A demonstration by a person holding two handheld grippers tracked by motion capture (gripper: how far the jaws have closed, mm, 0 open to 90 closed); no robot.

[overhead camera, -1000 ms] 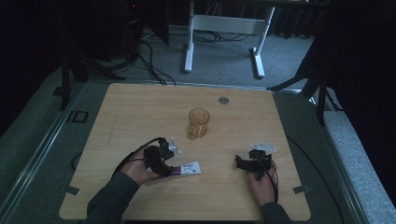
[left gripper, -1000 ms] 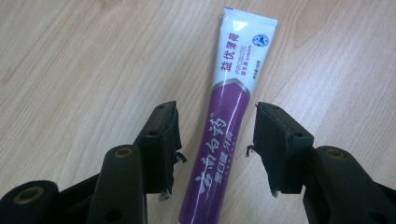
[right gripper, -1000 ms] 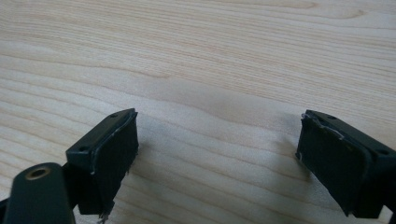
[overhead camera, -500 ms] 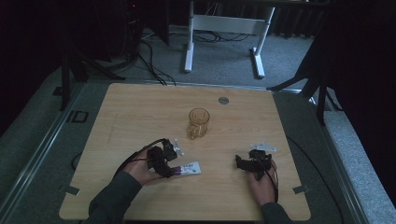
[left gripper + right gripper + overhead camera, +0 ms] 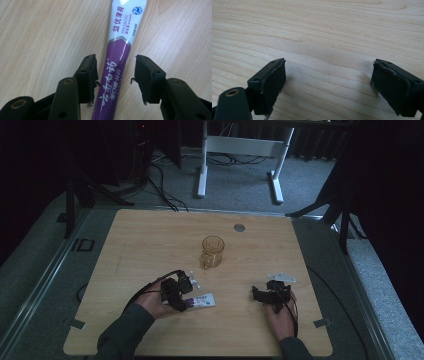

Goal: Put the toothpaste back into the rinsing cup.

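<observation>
A flat purple-and-white toothpaste tube [image 5: 117,62] lies on the pale wood-grain counter [image 5: 150,240], on the person's side of an amber glass mug [image 5: 212,252] that stands upright near the counter's middle. In the high view the tube [image 5: 201,301] lies flat, its white end pointing away from the person's left hand [image 5: 155,302], and it is well apart from the mug. The left gripper [image 5: 182,296] sits at the tube's purple end, just nearer the person than the mug and a little to its left. In the left gripper view its two black jaws stand apart on either side of the purple part of the tube; they have just been closing in on it, with the tube between them. The pad at the left of that view is right beside the tube's edge, though whether it touches I cannot tell, and a strip of bare wood shows between the tube and the other pad, so the tube is not clamped. The right gripper [image 5: 260,295], held in the person's right hand [image 5: 280,312], is nearer the person than the mug and to its right, well apart from the tube. In the right gripper view [image 5: 328,85] its jaws stand wide apart over bare wood, with nothing between them.
</observation>
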